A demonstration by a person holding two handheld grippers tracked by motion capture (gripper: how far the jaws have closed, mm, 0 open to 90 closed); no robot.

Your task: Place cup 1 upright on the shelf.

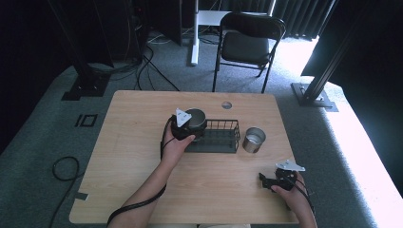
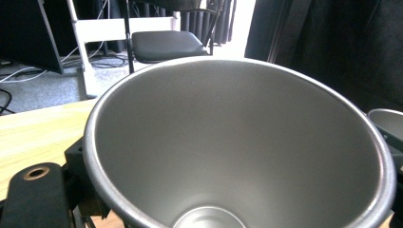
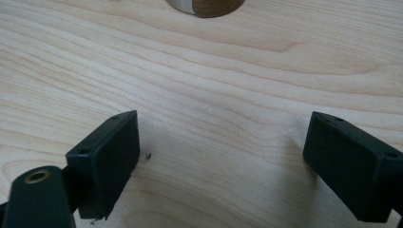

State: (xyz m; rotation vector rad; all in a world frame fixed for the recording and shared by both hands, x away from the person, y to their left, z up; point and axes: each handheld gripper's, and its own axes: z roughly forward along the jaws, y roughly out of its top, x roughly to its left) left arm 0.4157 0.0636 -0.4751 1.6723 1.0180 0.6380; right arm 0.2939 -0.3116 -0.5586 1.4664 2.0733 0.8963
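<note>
My left gripper (image 1: pixel 189 125) is shut on a grey metal cup (image 1: pixel 196 118), held over the left end of a black wire basket (image 1: pixel 224 138) at the middle of the table. In the left gripper view the cup's open mouth (image 2: pixel 237 142) faces the camera and hides most of the jaws; one black finger (image 2: pixel 75 159) shows at its left. A second metal cup (image 1: pixel 254 139) stands upright just right of the basket, and its rim (image 2: pixel 387 121) peeks in at the edge. My right gripper (image 1: pixel 264 180) rests near the table's front right, open, with bare wood between its jaws (image 3: pixel 221 161).
The wooden table (image 1: pixel 138 161) has a round cable hole (image 1: pixel 226 105) near its far edge. A black folding chair (image 1: pixel 247 40) stands beyond the table. The base of a cup (image 3: pixel 204 5) shows at the top of the right gripper view.
</note>
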